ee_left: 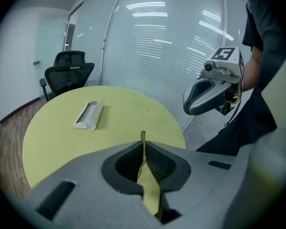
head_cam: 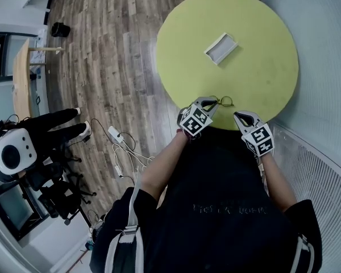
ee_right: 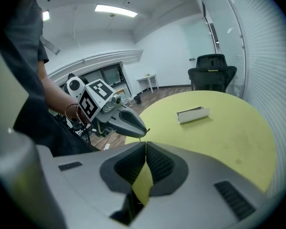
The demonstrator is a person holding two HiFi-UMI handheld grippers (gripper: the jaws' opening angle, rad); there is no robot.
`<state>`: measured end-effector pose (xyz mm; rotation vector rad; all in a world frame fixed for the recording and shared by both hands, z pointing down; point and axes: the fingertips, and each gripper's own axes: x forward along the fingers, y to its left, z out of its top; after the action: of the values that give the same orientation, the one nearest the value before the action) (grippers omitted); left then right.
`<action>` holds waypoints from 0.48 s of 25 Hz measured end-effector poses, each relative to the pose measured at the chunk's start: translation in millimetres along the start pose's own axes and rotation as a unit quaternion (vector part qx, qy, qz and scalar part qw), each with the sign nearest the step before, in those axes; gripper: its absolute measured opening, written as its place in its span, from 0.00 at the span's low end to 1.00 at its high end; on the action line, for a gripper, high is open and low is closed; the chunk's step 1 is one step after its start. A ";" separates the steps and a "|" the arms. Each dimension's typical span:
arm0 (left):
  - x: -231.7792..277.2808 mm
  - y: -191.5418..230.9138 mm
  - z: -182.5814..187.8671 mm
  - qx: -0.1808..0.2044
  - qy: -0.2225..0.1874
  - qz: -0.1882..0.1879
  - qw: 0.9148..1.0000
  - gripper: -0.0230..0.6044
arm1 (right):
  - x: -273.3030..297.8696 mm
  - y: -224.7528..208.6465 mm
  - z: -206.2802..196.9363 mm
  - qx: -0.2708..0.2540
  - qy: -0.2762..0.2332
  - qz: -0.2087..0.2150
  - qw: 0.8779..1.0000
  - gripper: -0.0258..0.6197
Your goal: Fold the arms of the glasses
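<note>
Thin glasses [head_cam: 224,101] at the round surface's [head_cam: 261,67] six o'clock look light and fragile. Left gripper [head_cam: 212,102] jaws clench one arm; right gripper [head_cam: 238,116] jaws are closed, empty. Hold near the hinge.

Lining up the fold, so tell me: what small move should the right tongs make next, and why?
Probably open the right tongs and ease them toward the glasses: they are shut and empty, apart from the glasses, while the left tongs pinch a thin part of them.
</note>
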<state>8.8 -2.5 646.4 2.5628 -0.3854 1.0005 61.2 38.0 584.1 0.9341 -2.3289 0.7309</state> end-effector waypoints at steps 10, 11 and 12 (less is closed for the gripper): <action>40.0 -19.7 -1.2 0.029 0.047 -0.015 0.998 0.09 | -14.8 -8.6 -17.2 0.016 0.014 -0.020 1.000 0.09; 43.5 -19.9 -0.9 0.030 0.051 -0.016 0.998 0.09 | -15.7 -9.4 -18.4 0.017 0.015 -0.021 1.000 0.09; 46.9 -20.0 -0.5 0.032 0.054 -0.017 0.998 0.09 | -16.4 -10.3 -19.5 0.017 0.017 -0.022 0.999 0.09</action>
<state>49.4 10.0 674.5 2.5477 -0.2847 1.1503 84.2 51.7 590.6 0.9775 -2.2668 0.7649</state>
